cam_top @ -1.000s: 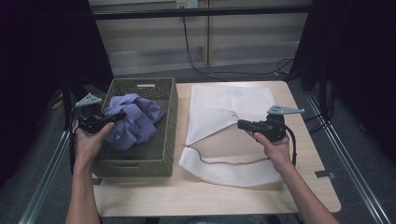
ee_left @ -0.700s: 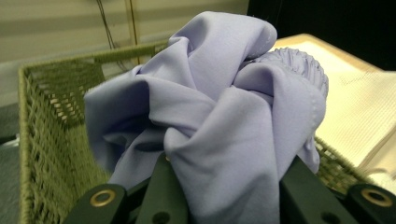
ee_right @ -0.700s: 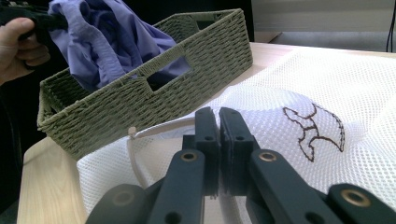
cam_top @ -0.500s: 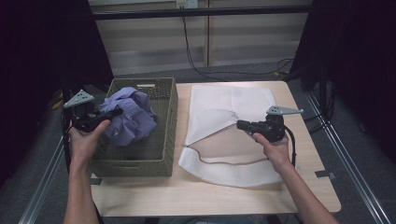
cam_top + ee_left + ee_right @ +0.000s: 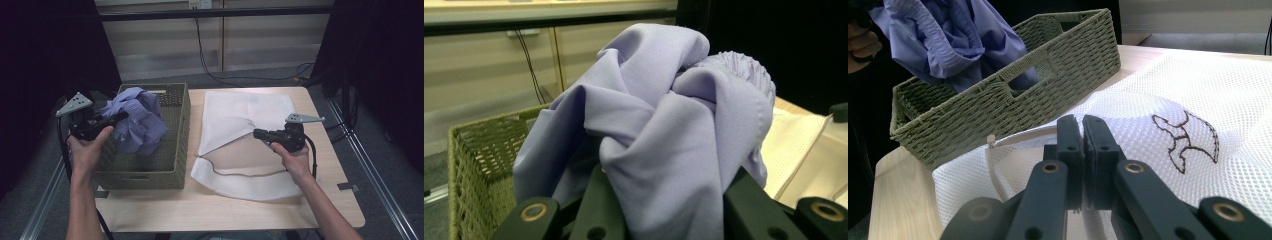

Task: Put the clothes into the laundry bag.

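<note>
Lavender garment [image 5: 136,122] gripped by the left gripper [image 5: 107,120] and held above the woven basket [image 5: 172,172], which sits at the 9 o'clock side of the bench [image 5: 220,212]. The left gripper view shows cloth bunched between the closed fingers [image 5: 599,200], the grip taking a fold rather than an edge. The right gripper [image 5: 257,133], fingers [image 5: 1070,145] pressed together on the upper layer of the white mesh laundry bag [image 5: 240,107], holds the bag's mouth raised at centre bench.

Risks, as judged: the hanging lower folds could catch on the basket rim and drag the basket; a fold-only grip may slip as the cloth swings toward 3 o'clock; thin mesh could slide from the right fingers, letting the mouth collapse.

Pose: left forearm enters from 6 o'clock, gripper pointing toward 3 o'clock; right forearm angles in from 5 o'clock, gripper pointing toward 9 o'clock.
</note>
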Available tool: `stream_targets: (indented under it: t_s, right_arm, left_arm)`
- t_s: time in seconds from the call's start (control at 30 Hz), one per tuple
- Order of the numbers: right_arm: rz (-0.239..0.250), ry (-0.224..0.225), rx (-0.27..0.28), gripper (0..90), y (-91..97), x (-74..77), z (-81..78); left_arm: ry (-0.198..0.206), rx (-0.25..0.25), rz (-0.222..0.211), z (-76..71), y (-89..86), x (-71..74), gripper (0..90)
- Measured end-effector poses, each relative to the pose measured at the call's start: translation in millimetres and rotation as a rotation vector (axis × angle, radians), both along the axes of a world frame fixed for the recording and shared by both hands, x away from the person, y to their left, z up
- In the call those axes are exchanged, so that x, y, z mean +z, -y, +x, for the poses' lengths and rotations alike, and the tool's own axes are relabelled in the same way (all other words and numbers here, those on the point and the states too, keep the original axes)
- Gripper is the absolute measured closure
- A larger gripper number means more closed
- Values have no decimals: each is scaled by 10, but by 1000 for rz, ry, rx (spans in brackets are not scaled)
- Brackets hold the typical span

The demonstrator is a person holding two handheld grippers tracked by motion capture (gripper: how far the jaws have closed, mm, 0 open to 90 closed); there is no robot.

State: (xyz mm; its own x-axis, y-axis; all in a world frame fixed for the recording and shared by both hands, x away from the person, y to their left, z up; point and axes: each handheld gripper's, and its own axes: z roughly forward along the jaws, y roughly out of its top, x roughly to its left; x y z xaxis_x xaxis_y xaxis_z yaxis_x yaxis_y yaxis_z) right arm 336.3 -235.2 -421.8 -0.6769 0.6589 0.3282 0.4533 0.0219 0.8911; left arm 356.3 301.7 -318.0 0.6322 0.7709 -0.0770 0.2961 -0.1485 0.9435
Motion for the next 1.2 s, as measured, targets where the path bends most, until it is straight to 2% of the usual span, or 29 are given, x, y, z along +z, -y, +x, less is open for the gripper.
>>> stream_targets:
  t_s: [0.07, 0.2, 0.27, 0.73, 0.9, 1.07, 1.2]
  right_arm:
    - [-1, 1, 2, 867, -4, -1, 0]
    - [1, 10, 3, 867, 0, 5, -2]
    - [2, 9, 2, 867, 3, 6, -3]
    - [1, 5, 4, 869, -3, 1, -3]
    - [-2, 6, 8, 869, -12, -6, -1]
    - [-2, 7, 5, 869, -8, -2, -4]
    - [-1, 4, 6, 868, -16, -4, -5]
  left_arm:
    - [12, 3, -18, -26, -2, 35, 777]
    - [32, 3, -18, -61, -14, 84, 777]
    - [47, -22, -15, -77, -23, 106, 777]
    - [120, -20, -40, -239, 3, 327, 778]
    - [153, -42, -49, -308, 14, 415, 778]
    - [172, -38, -44, -359, -16, 470, 777]
    - [183, -36, -56, -396, -21, 506, 777]
